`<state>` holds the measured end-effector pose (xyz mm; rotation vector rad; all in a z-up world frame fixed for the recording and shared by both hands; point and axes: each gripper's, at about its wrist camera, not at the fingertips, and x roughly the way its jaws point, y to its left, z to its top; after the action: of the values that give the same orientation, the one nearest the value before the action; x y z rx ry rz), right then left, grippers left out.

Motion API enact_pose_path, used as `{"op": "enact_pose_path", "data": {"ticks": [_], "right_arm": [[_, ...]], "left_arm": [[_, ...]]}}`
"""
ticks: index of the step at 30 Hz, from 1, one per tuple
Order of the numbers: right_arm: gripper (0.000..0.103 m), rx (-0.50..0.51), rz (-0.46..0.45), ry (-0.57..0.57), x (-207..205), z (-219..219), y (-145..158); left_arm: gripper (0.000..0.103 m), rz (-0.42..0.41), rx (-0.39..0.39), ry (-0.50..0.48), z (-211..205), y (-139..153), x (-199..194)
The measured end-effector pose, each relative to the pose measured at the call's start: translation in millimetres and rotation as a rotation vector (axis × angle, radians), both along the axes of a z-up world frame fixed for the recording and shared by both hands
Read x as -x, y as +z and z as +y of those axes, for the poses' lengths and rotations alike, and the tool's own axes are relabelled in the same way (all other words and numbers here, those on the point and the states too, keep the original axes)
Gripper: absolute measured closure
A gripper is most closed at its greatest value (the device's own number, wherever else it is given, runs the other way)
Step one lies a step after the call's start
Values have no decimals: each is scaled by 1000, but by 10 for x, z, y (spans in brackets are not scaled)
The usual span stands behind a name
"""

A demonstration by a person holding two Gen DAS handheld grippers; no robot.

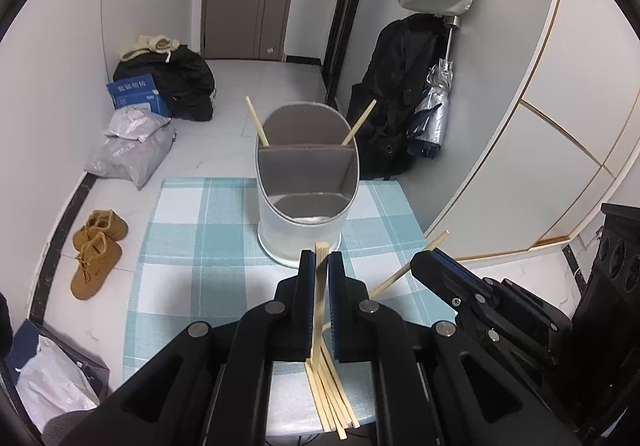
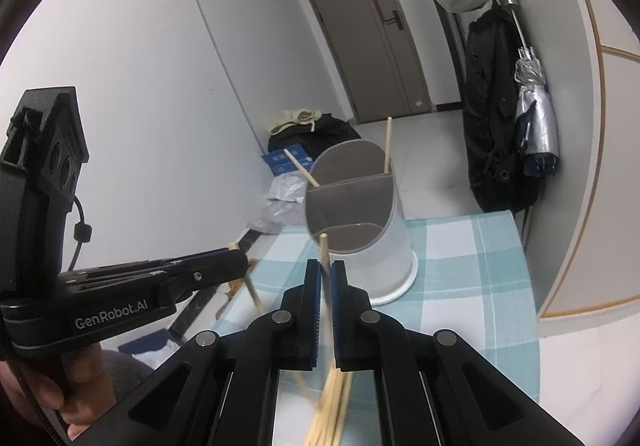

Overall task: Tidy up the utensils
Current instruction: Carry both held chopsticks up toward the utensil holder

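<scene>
A white oval utensil holder (image 1: 304, 202) with a grey divider stands on the blue checked tablecloth (image 1: 200, 246); it also shows in the right wrist view (image 2: 360, 222). Two chopsticks (image 1: 256, 122) lean in its far compartment. My left gripper (image 1: 322, 260) is shut on a chopstick (image 1: 320, 286), held just before the holder. My right gripper (image 2: 326, 270) is shut on another chopstick (image 2: 325, 254); it appears at the right in the left wrist view (image 1: 430, 258). Several loose chopsticks (image 1: 332, 398) lie on the cloth below both grippers.
The table's far edge is just behind the holder. On the floor lie brown shoes (image 1: 96, 254), plastic bags (image 1: 132, 146) and a blue box (image 1: 136, 94). A black coat (image 1: 396, 86) and an umbrella (image 1: 434, 106) hang at the right wall.
</scene>
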<state>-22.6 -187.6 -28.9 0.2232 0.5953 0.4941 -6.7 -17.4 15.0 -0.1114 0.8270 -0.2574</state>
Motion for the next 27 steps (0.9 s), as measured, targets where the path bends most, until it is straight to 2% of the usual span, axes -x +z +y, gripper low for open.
{"op": "enact_pose_path", "data": {"ticks": [14,19,27], "right_arm": [[99,0,-19,-3,7,32,177],[99,13,-38,-2,-42,-32,405],[99,44,-90,-21,-280,-126,950]], "left_arm": [[101,-26,1,-44,-66,240,-47],[101,-12,15,-64,-68,412,-164],[101,-45,33,-88,-89,823,-364]]}}
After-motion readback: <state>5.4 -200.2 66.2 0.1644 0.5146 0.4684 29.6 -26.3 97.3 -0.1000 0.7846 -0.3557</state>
